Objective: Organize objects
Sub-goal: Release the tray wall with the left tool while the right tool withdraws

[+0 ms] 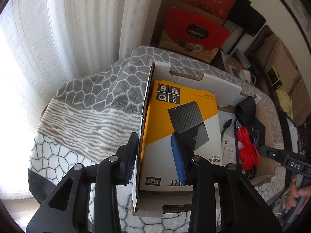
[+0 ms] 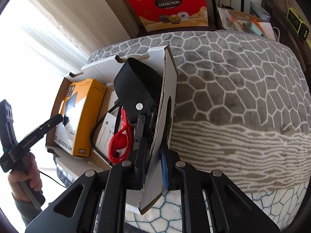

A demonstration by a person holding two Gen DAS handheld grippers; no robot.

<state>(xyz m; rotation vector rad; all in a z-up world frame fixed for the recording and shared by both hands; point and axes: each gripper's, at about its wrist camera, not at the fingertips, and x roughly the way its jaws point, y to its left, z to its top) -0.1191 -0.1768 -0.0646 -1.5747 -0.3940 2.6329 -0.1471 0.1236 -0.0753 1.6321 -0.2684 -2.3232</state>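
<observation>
2 grippers work a cardboard box (image 1: 196, 73) on a grey patterned blanket (image 2: 233, 89); white curtains (image 1: 58, 29) hang behind. Left gripper (image 1: 155, 153) jaws straddle the left wall (image 1: 144, 104), contact unclear. Right gripper (image 2: 153, 167) pinches the right wall (image 2: 165, 106).

Daylight through the curtains (image 1: 48, 48) blows out the left; fisheye edges bend darkly.

A lived-in home room: sheer curtains (image 1: 58, 38) over a bright window left of the hand-held gripper, a patterned fleece blanket (image 2: 233, 97) beneath, red gift boxes (image 2: 171, 7) stacked ahead.
</observation>
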